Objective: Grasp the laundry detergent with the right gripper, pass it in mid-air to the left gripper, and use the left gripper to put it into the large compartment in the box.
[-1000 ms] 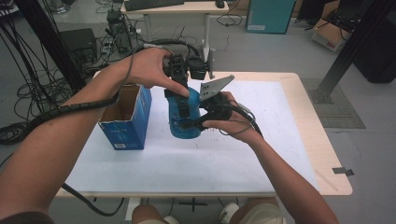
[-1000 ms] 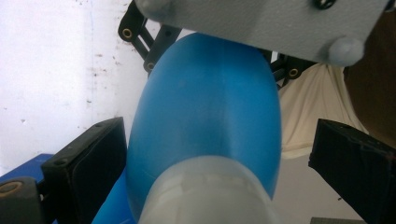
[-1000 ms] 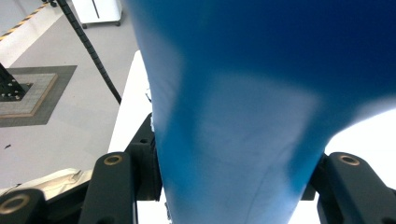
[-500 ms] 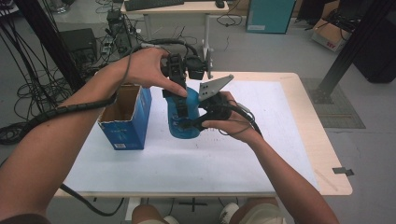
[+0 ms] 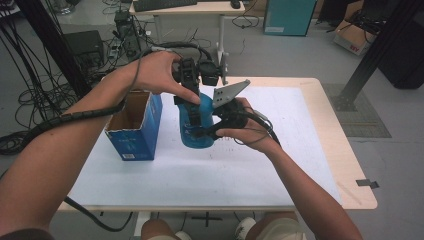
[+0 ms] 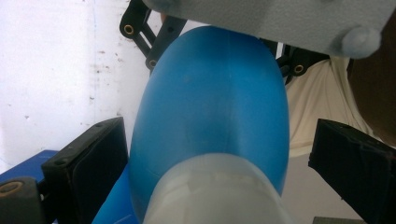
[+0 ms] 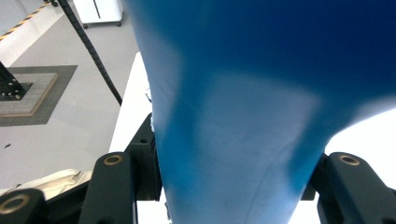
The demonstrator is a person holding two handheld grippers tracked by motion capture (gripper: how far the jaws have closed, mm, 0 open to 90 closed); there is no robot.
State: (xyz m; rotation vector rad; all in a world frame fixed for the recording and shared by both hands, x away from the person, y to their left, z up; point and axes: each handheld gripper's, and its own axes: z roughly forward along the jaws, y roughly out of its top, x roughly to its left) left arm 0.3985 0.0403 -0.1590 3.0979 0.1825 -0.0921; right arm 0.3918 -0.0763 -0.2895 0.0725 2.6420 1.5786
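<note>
Right gripper (image 5: 202, 131) clamps blue bottle (image 5: 196, 131) body upright; left gripper (image 5: 192, 102) jaws wide, straddling pale cap (image 6: 215, 191); likely next: close on cap, twist

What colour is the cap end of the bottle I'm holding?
Pale, whitish-translucent, on the blue bottle; the cap shows best in the left gripper view.

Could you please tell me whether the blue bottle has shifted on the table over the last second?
No. In the high view the blue bottle stands at the same spot beside the open blue cardboard box, just right of it, as before.
</note>
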